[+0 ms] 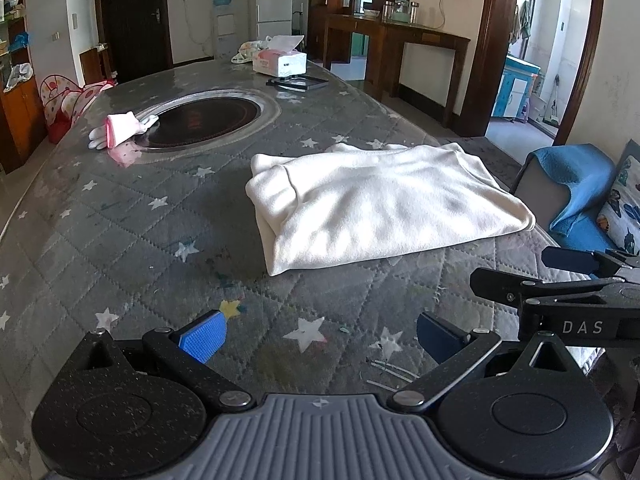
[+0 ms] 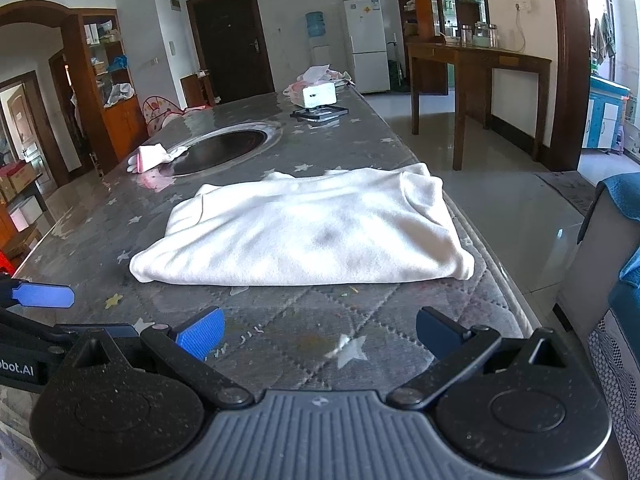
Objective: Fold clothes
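Both hand-held grippers, left (image 1: 320, 338) and right (image 2: 320, 334), gape empty over bare table (image 2: 280, 332) short of the folded white sweater's (image 2: 304, 232) near edge.

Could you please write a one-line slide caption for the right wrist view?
Open right gripper hovers before a folded white garment on the star-patterned table.

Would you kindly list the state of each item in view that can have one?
White garment: folded, lying flat on the table, untouched.
Left tool: open, holding nothing.
Right tool: open, holding nothing.
Tissue box: opened, a tissue sticking up.
Pink and white glove: lying loose beside the round inset.
Dark door: closed.
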The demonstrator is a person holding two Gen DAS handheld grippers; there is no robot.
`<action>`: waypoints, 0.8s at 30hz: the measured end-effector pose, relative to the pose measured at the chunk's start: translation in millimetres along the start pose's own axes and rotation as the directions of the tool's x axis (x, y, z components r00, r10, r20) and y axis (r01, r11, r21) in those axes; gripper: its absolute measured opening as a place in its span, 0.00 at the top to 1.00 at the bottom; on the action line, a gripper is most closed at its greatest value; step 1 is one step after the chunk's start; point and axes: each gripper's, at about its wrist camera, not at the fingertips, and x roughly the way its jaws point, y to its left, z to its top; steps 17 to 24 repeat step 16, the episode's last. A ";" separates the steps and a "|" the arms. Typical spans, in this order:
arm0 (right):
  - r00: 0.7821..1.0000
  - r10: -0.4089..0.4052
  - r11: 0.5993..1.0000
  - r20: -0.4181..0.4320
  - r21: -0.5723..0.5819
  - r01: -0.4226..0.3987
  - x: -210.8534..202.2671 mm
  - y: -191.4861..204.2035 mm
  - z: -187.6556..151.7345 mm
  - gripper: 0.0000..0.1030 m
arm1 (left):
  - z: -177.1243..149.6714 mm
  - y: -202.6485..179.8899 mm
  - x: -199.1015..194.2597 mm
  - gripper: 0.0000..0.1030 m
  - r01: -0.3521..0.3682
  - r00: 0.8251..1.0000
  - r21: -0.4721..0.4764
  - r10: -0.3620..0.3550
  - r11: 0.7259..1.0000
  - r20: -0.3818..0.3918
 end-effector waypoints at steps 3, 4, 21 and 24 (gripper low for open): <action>1.000 0.001 1.000 -0.002 0.002 -0.001 0.0 -0.8 0.3 0.00 | 0.1 0.7 0.4 0.00 -0.003 1.000 -0.004 0.003 1.000 -0.003; 1.000 0.001 1.000 -0.003 0.002 -0.001 0.0 -1.1 0.4 0.00 | 0.2 0.9 0.6 0.00 -0.004 1.000 -0.007 0.004 1.000 -0.004; 1.000 0.012 1.000 -0.011 -0.006 -0.012 2.0 1.4 1.2 0.00 | 0.3 2.9 2.2 0.00 0.004 1.000 -0.015 -0.004 1.000 -0.003; 1.000 0.012 1.000 -0.011 -0.006 -0.012 2.0 1.4 1.2 0.00 | 0.3 2.9 2.2 0.00 0.004 1.000 -0.015 -0.004 1.000 -0.003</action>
